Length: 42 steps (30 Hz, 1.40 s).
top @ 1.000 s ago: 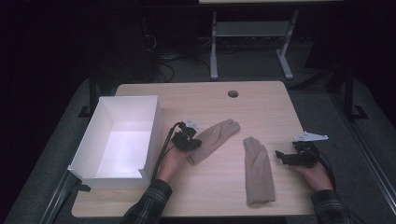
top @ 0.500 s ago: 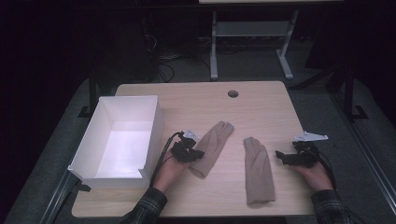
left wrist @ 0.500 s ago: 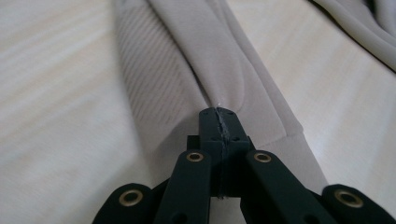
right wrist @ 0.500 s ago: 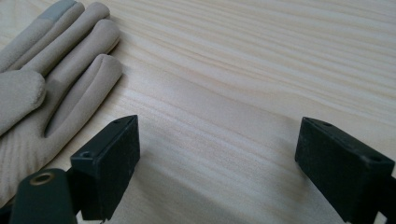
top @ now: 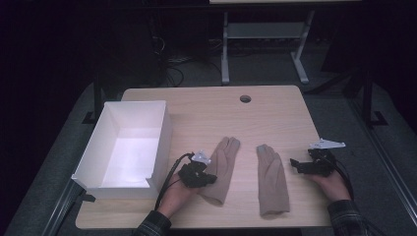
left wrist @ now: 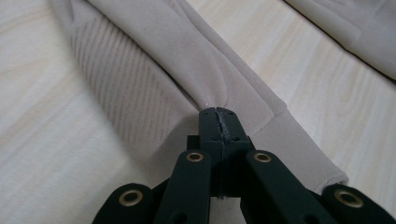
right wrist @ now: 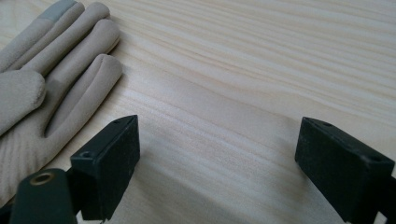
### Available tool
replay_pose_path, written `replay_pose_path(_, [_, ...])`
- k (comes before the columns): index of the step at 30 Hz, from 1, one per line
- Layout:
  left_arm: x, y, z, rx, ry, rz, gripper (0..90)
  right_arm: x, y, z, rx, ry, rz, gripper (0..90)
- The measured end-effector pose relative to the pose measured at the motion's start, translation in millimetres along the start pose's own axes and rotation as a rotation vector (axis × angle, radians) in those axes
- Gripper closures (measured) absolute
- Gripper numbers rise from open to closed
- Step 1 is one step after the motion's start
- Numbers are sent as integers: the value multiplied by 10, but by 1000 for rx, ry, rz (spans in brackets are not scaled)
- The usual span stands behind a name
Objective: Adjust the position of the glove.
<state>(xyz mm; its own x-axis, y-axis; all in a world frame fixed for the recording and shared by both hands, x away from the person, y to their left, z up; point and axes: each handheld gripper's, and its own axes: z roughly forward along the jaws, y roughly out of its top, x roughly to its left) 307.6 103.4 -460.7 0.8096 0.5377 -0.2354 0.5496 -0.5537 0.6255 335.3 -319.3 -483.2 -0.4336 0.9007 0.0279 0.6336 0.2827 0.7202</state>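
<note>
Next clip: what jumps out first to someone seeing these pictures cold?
Two beige gloves on the wooden table: the left glove is pinched near its cuff by the shut left tool, and the right glove lies flat, untouched. A white box sits open at the table's left edge, while the right tool rests open beside the right glove.

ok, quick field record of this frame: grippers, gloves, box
left gripper: shut, pinching the left glove near its cuff
right gripper: open, nothing between its jaws, beside the right glove
gloves: both beige, flat on the table, apart from each other
box: white, open top, at the table's left edge
</note>
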Motion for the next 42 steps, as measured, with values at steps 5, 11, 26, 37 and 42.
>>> replay_pose_path(5, [25,53,-31,-12,8,8,897,0,1,-1,2,0,0,134])
replay_pose_path(11, [134,204,-92,-53,72,20,819,3,1,0,0,0,4,133])
replay_pose_path(26, [506,418,10,-82,163,-35,665,3,2,0,1,0,4,133])
replay_pose_path(37, [544,358,156,-43,162,-33,642,2,1,1,-1,0,3,133])
replay_pose_path(42, [538,336,159,-53,144,-22,707,3,1,1,0,0,4,133])
